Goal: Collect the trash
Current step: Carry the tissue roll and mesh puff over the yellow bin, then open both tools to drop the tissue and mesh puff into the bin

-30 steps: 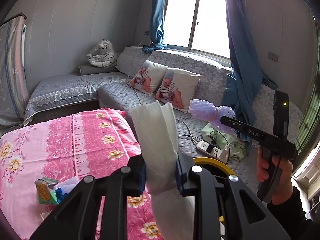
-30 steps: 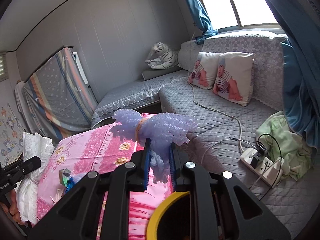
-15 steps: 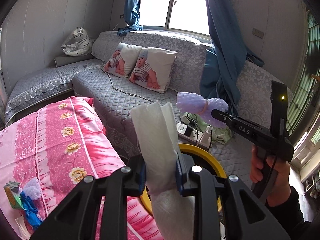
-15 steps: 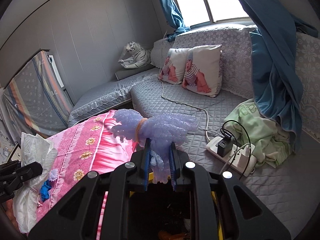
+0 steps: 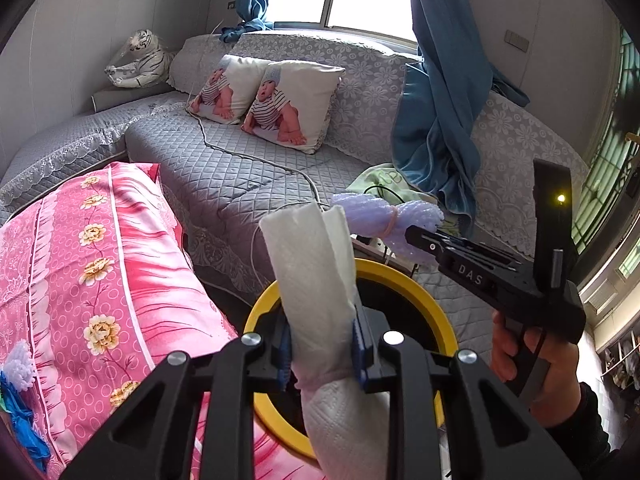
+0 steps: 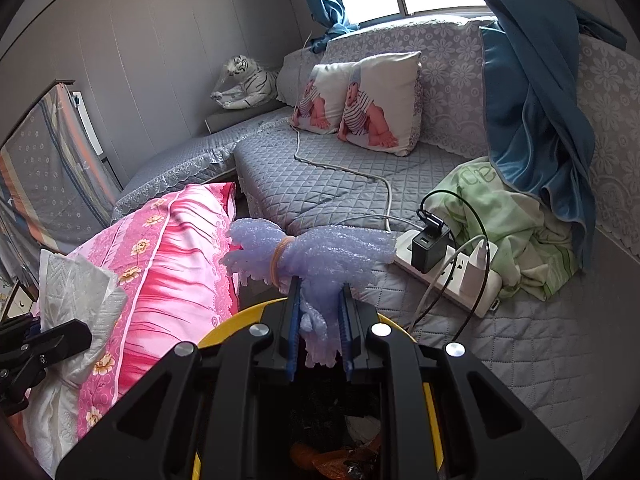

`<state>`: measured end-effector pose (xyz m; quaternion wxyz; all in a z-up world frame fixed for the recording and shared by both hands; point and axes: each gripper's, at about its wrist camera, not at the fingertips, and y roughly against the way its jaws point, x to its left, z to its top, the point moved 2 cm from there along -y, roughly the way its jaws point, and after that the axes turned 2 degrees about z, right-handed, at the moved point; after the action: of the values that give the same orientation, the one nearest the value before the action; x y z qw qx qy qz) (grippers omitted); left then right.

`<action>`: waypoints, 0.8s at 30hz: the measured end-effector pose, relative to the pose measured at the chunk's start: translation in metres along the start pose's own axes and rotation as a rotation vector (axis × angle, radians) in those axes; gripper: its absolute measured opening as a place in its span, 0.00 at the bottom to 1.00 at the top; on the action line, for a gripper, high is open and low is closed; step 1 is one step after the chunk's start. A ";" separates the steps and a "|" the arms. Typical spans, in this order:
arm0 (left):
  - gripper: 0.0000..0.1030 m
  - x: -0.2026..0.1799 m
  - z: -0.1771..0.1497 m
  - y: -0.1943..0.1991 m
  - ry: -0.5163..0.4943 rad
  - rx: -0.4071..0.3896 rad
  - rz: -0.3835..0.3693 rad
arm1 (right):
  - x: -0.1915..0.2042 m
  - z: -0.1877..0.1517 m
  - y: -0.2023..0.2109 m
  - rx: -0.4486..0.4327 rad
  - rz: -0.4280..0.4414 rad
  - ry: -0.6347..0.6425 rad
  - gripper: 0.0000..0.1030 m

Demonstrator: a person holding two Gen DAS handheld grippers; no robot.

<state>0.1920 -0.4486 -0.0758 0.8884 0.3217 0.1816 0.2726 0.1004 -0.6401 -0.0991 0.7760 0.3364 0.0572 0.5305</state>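
Since a second ago both grippers have dropped over the yellow-rimmed bin (image 5: 430, 284), now larger in view. Left gripper (image 5: 322, 350) clamps a white paper towel (image 5: 316, 276); right gripper (image 6: 320, 334) clamps purple foam netting (image 6: 320, 250). Pink floral bedding (image 5: 120, 264) at 9 o'clock, grey quilted sofa (image 6: 340, 184) at 12, power strip (image 6: 448, 276) at 2.

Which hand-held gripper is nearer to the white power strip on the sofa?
The right hand-held gripper: the power strip lies just past its tips. The left hand-held gripper is farther, beside the pink blanket.
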 end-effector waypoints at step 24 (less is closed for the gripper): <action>0.38 -0.003 -0.026 -0.057 0.023 0.091 -0.013 | -0.019 -0.044 -0.043 0.172 -0.018 -0.025 0.19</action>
<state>0.1976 -0.4743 -0.1323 0.8725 0.3573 0.2062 0.2619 0.1062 -0.6449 -0.1631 0.7496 0.4079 0.0957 0.5123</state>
